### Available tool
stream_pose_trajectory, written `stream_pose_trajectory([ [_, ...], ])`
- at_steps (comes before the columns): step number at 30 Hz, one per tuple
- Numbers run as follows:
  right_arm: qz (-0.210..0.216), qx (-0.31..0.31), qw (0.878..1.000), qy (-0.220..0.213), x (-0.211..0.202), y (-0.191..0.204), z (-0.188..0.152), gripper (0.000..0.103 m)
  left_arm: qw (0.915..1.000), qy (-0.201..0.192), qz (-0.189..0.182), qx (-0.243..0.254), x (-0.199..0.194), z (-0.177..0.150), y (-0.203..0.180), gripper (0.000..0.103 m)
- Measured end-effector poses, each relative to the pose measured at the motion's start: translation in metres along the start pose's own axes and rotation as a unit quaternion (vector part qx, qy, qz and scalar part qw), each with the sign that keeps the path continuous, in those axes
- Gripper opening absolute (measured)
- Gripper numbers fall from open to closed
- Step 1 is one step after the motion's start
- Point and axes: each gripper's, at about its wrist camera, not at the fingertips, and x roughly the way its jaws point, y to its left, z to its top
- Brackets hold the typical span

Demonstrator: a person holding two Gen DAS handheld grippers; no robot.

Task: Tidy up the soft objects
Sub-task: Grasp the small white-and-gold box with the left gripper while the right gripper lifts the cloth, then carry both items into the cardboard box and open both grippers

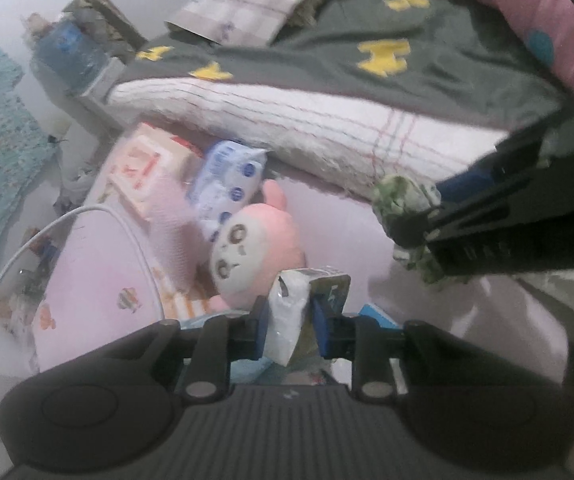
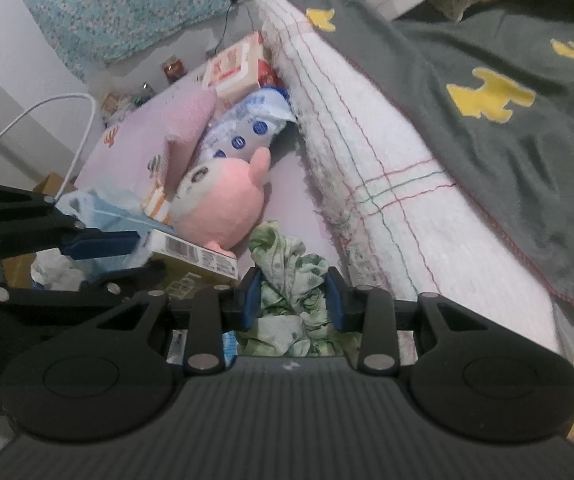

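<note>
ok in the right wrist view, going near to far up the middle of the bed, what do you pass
green patterned cloth in the right claw → pink plush toy → blue-and-white wipes pack → red-and-cream packet

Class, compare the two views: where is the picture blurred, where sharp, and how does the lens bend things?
Left wrist view: soft and hazy, pink plush toy smeared. Right wrist view: sharper, white towel's threads crisp. Both: fisheye curving, dark corners.
</note>
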Motion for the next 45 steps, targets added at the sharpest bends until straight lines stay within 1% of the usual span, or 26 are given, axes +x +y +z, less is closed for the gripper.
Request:
stream_pose_trajectory([
  [5, 0.001, 0.006, 0.999, -0.035, -0.028, 0.03, -0.011, 0.032, 0.9985, -0.031, 0.001, -0.045, -0.046, -0.025, 0.028, 0.024],
  [8, 0.007, 0.002, 0.999, -0.054, -0.045, 0.06, -0.02, 0.032, 0.9965, -0.036, 0.003, -0.075, -0.07, -0.049, 0.048, 0.024],
  [11, 0.02, -0.002, 0.998, -0.065, -0.058, 0.093, -0.028, 0.032, 0.993, -0.037, 0.01, -0.111, -0.097, -0.079, 0.074, 0.024],
  [14, 0.04, -0.017, 0.997, -0.071, -0.064, 0.134, -0.036, 0.032, 0.9872, -0.034, 0.023, -0.154, -0.12, -0.116, 0.104, 0.024],
  [17, 0.068, -0.039, 0.994, -0.07, -0.061, 0.177, -0.04, 0.032, 0.9769, -0.018, 0.036, -0.21, -0.138, -0.158, 0.136, 0.024],
  [19, 0.09, -0.057, 0.992, -0.065, -0.056, 0.208, -0.044, 0.032, 0.9667, -0.001, 0.046, -0.252, -0.145, -0.187, 0.157, 0.024],
  [20, 0.102, -0.065, 0.991, -0.061, -0.053, 0.224, -0.045, 0.032, 0.9602, 0.007, 0.052, -0.274, -0.147, -0.201, 0.167, 0.024],
  [23, 0.134, -0.093, 0.986, -0.044, -0.038, 0.27, -0.05, 0.032, 0.9369, 0.027, 0.066, -0.342, -0.147, -0.244, 0.195, 0.024],
  [26, 0.16, -0.118, 0.98, -0.023, -0.021, 0.313, -0.054, 0.032, 0.9078, 0.041, 0.072, -0.411, -0.137, -0.283, 0.217, 0.024],
  [27, 0.166, -0.132, 0.977, -0.017, -0.016, 0.328, -0.056, 0.032, 0.8952, 0.047, 0.066, -0.438, -0.131, -0.298, 0.225, 0.024],
  [28, 0.17, -0.147, 0.974, -0.012, -0.01, 0.342, -0.058, 0.032, 0.8846, 0.048, 0.059, -0.46, -0.127, -0.308, 0.23, 0.024],
  [29, 0.177, -0.158, 0.971, -0.007, -0.006, 0.355, -0.059, 0.032, 0.8716, 0.049, 0.05, -0.485, -0.122, -0.32, 0.235, 0.024],
  [33, 0.194, -0.19, 0.962, 0.011, 0.012, 0.4, -0.063, 0.032, 0.8254, 0.064, 0.022, -0.56, -0.1, -0.363, 0.252, 0.024],
  [34, 0.198, -0.195, 0.961, 0.014, 0.016, 0.409, -0.064, 0.032, 0.8126, 0.067, 0.013, -0.579, -0.094, -0.374, 0.256, 0.024],
  [36, 0.206, -0.199, 0.958, 0.021, 0.023, 0.423, -0.066, 0.033, 0.7967, 0.074, -0.005, -0.6, -0.085, -0.395, 0.261, 0.024],
  [37, 0.208, -0.204, 0.956, 0.026, 0.028, 0.431, -0.069, 0.033, 0.7919, 0.082, -0.015, -0.605, -0.078, -0.402, 0.263, 0.024],
  [38, 0.208, -0.211, 0.955, 0.034, 0.033, 0.436, -0.072, 0.033, 0.789, 0.09, -0.023, -0.607, -0.071, -0.405, 0.263, 0.025],
  [41, 0.199, -0.239, 0.948, 0.073, 0.05, 0.452, -0.086, 0.035, 0.7799, 0.112, -0.048, -0.614, -0.054, -0.419, 0.263, 0.025],
  [42, 0.192, -0.251, 0.944, 0.093, 0.055, 0.456, -0.092, 0.036, 0.7793, 0.118, -0.053, -0.613, -0.049, -0.422, 0.263, 0.025],
  [45, 0.169, -0.276, 0.937, 0.129, 0.064, 0.461, -0.103, 0.042, 0.7808, 0.134, -0.058, -0.608, -0.04, -0.428, 0.263, 0.025],
])
